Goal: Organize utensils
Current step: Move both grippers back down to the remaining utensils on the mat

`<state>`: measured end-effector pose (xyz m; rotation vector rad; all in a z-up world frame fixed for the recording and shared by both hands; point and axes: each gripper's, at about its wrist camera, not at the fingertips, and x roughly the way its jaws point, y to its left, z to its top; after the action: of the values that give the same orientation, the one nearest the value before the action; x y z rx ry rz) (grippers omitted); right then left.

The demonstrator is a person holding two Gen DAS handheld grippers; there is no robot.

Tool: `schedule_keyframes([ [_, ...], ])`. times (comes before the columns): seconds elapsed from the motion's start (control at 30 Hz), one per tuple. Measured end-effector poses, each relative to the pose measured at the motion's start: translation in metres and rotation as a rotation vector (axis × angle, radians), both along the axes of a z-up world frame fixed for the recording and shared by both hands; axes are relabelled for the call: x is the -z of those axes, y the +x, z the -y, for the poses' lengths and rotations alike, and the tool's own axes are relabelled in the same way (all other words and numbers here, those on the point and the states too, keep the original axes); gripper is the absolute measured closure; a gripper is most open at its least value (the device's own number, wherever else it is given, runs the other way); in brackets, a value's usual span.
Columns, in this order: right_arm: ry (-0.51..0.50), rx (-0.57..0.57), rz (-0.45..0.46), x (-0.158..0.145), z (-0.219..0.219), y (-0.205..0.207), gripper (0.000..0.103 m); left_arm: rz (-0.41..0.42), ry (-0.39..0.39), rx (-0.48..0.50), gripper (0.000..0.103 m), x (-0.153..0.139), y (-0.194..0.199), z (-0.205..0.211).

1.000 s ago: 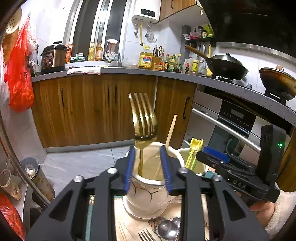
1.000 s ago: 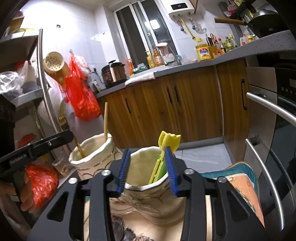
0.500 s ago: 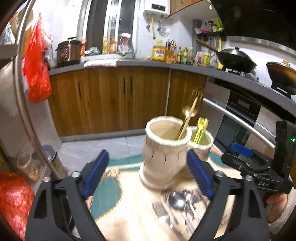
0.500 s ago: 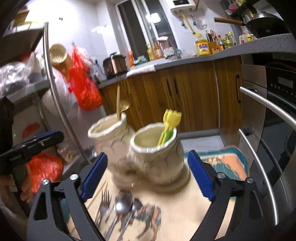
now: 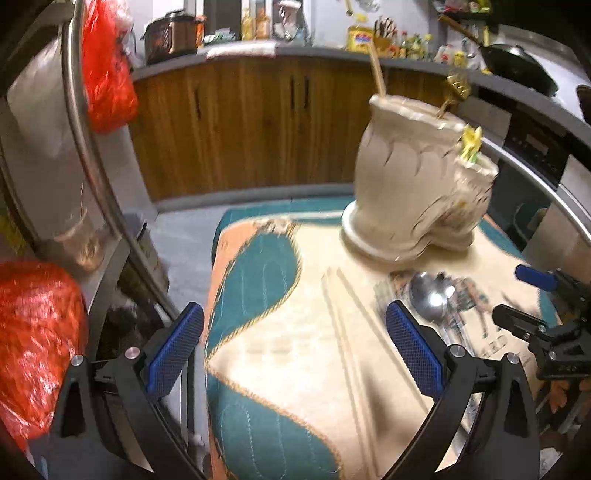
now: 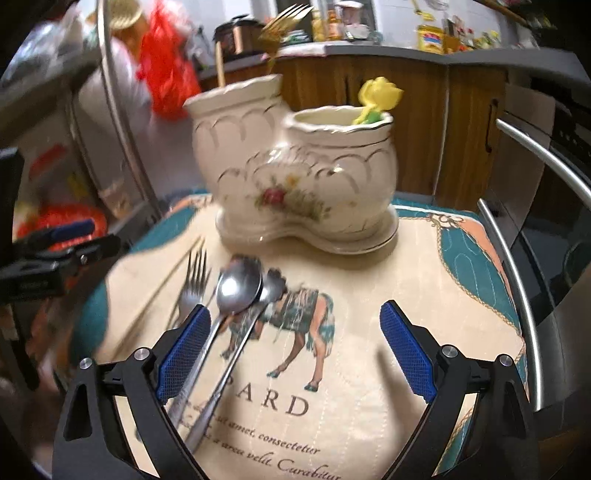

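A cream ceramic double holder (image 6: 295, 166) stands on a patterned mat (image 6: 424, 295). Its taller pot holds a gold fork (image 6: 282, 24) and a wooden chopstick (image 6: 220, 66); the lower pot holds yellow and green plastic utensils (image 6: 375, 98). Two steel spoons (image 6: 236, 288) and a steel fork (image 6: 192, 284) lie on the mat beside thin chopsticks (image 6: 166, 280). My right gripper (image 6: 295, 350) is open above the mat, its left finger over the spoon handles. My left gripper (image 5: 295, 350) is open and empty over the chopsticks (image 5: 343, 314); the holder (image 5: 406, 184) is far right.
The mat lies on a small table with a metal rail (image 6: 517, 280) along the right side. A shelf frame with red bags (image 5: 37, 332) stands at the left. Wooden cabinets (image 5: 258, 129) and an oven (image 6: 554, 147) lie beyond.
Both grippers opened wide, letting go of the gold fork and the plastic utensils into the pots, then pulled back and down towards the mat. The left one swung left.
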<state>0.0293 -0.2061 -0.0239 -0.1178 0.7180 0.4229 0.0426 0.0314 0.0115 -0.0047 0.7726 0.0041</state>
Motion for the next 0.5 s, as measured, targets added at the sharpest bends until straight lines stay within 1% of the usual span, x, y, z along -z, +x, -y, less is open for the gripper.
schedule_keyframes([
  [0.03,-0.01,-0.006,-0.001,0.001,-0.002,-0.001,0.014,-0.008,0.002,-0.002,0.006,0.001,0.0,0.0],
  [0.1,-0.024,-0.018,-0.018,0.004,-0.007,-0.003,0.026,-0.024,0.016,-0.003,0.006,0.007,0.0,0.001],
  [0.13,-0.032,-0.019,-0.027,0.006,-0.008,-0.002,0.03,-0.036,0.033,-0.007,0.006,0.01,0.001,0.002],
  [0.2,-0.045,-0.025,-0.057,0.01,-0.012,-0.001,0.044,-0.048,0.057,-0.004,0.006,0.015,0.001,0.005],
  [0.23,-0.049,-0.027,-0.07,0.011,-0.015,0.001,0.047,-0.054,0.071,-0.002,0.006,0.017,0.001,0.007],
  [0.3,-0.045,-0.04,-0.104,0.015,-0.017,0.001,0.057,-0.056,0.097,0.006,0.006,0.018,0.0,0.01],
  [0.33,-0.042,-0.047,-0.119,0.017,-0.019,0.002,0.06,-0.057,0.103,0.01,0.006,0.018,0.0,0.011],
  [0.4,-0.045,-0.048,-0.135,0.019,-0.022,0.003,0.068,-0.059,0.108,0.019,0.006,0.018,-0.001,0.014],
  [0.47,-0.043,-0.047,-0.145,0.021,-0.025,0.004,0.071,-0.064,0.112,0.026,0.008,0.019,-0.001,0.015],
  [0.5,-0.046,-0.048,-0.151,0.022,-0.026,0.004,0.073,-0.068,0.113,0.029,0.011,0.019,0.0,0.016],
])
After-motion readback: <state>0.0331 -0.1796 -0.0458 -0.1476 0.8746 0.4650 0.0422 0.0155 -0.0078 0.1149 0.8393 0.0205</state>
